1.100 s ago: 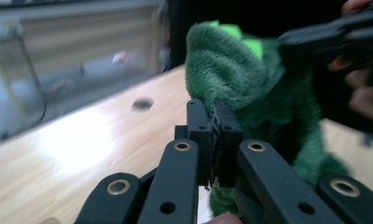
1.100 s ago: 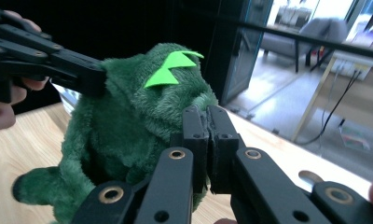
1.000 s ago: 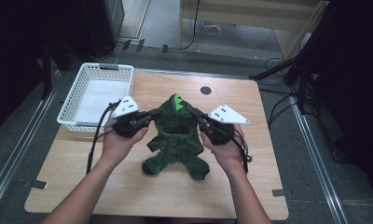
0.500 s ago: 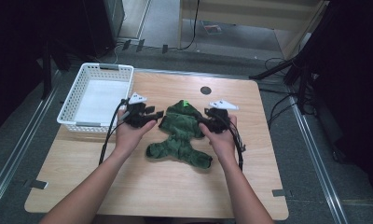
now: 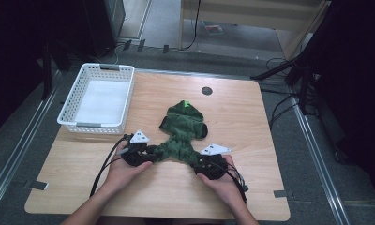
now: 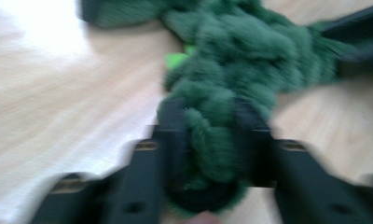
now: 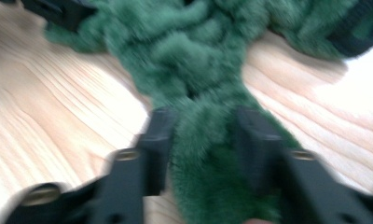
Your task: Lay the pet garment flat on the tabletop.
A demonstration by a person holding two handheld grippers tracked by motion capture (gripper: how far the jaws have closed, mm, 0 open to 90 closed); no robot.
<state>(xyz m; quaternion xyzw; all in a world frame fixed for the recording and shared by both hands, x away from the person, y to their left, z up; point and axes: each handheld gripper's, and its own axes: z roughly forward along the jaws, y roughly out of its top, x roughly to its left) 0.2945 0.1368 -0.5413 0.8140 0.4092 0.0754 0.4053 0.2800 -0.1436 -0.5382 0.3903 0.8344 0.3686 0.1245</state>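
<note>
Wooden table [image 5: 232, 117] bore everything; open board lay ahead of both jaws and behind the hands toward the near edge. White basket [image 5: 69, 108] sat well ahead and left of the left gripper [image 5: 148, 154], inside looked bare white, nothing made out in it. Green plush garment [image 5: 183, 129] lay flat between the grippers, hood end far ahead, two lower ends in the jaws. Left gripper jaws had just been closing, narrowed, fuzzy green end pinched between them. Right gripper [image 5: 198, 165] jaws likewise just closing, clamped on the other green end. Both gripper views were motion-blurred; garment details, small bright-green patch [image 6: 177, 59] ahead of left jaws unclear.
</note>
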